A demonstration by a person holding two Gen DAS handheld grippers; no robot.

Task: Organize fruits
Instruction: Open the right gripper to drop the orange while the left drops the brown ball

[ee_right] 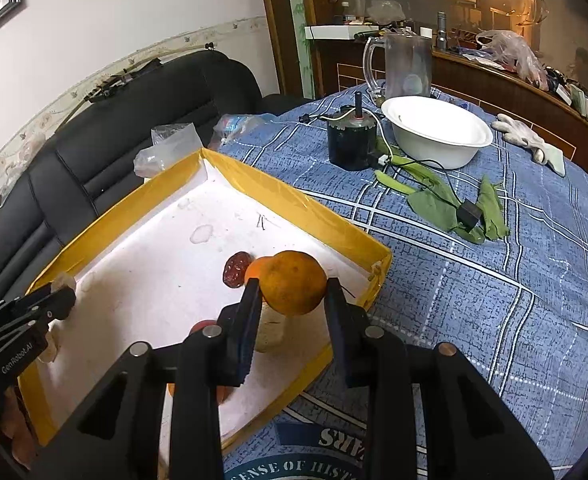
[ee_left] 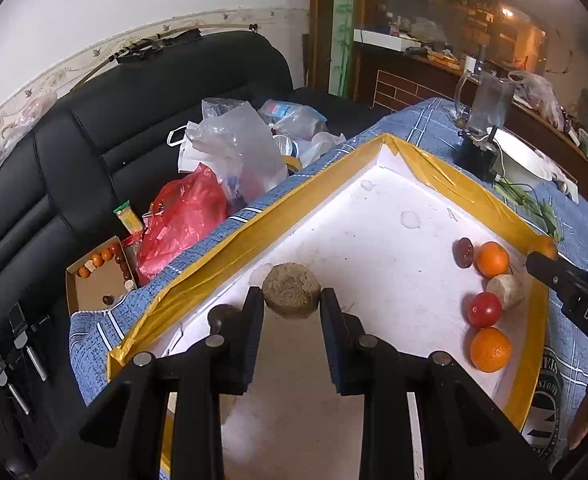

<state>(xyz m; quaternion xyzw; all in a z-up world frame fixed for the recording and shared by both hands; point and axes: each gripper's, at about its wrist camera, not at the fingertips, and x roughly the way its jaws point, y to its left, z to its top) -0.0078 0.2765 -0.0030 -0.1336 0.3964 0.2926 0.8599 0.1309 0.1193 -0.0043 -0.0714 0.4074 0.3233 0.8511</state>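
Observation:
A white foam tray with a yellow taped rim lies on the table. My left gripper is shut on a brown, rough, round fruit low over the tray's left side. Along the right side lie a dark red date, an orange, a beige fruit, a red tomato and another orange. My right gripper is shut on an orange, held above that row near the tray's rim. The left gripper shows at the tray's far left.
On the blue checked tablecloth beyond the tray stand a black motor, a white bowl and a glass jug, with green leaves and a glove. A black sofa holds plastic bags and a cardboard box.

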